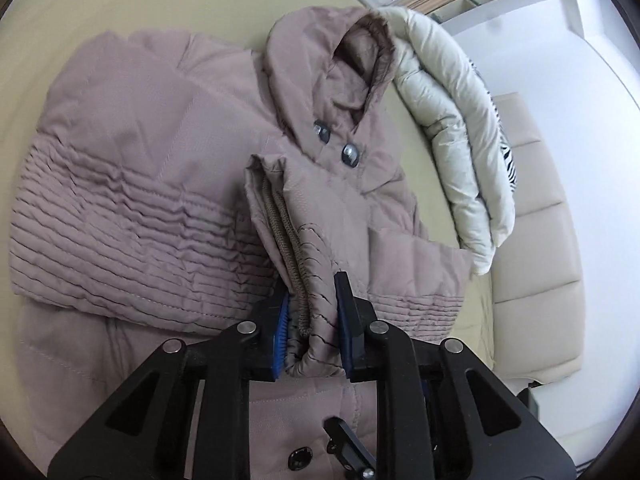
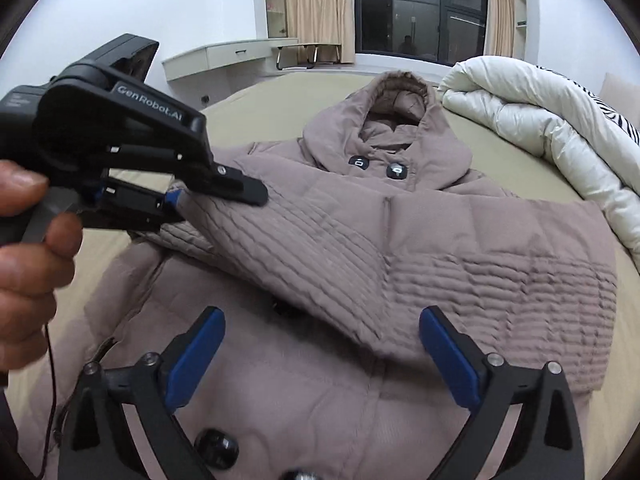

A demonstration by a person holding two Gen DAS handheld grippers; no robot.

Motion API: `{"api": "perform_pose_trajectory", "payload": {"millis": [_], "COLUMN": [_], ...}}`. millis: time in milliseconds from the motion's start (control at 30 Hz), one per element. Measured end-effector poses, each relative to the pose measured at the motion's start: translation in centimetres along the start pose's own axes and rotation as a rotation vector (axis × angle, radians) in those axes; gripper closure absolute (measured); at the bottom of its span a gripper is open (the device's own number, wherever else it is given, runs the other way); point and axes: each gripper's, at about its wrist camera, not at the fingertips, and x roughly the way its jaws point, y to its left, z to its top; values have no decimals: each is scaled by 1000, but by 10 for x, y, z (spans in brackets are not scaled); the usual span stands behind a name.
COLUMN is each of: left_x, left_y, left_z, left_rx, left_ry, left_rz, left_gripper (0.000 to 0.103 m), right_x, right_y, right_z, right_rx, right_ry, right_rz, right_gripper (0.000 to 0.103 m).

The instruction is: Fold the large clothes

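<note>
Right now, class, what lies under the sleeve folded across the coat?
Under the sleeve lies the coat front, with one dark button showing below it. Any buttons beneath the sleeve are covered. The left gripper clamps the cuff.

White lettering "GenRobot.AI" on black housing of left gripper (image 2: pixel 176 200), seen in right wrist view. Smaller pale marking further back on same housing: too blurred to read. No other legible text, labels or numbers.
</note>
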Motion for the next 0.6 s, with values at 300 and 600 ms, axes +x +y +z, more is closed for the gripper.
{"api": "perform_pose_trajectory", "payload": {"millis": [300, 600], "left_x": [-75, -56], "left_y": [41, 78], "left_z": [50, 58], "left_rx": [-7, -5], "left_ry": [-187, -175], "left_rz": [149, 232], "left_gripper": [85, 84], "right_x": [-65, -48], "right_y": [-157, -216], "right_z": [-23, 29], "right_rx": [611, 727], "right_ry": [-81, -112], "right_rz": [58, 22], "right_gripper": [41, 66]}}
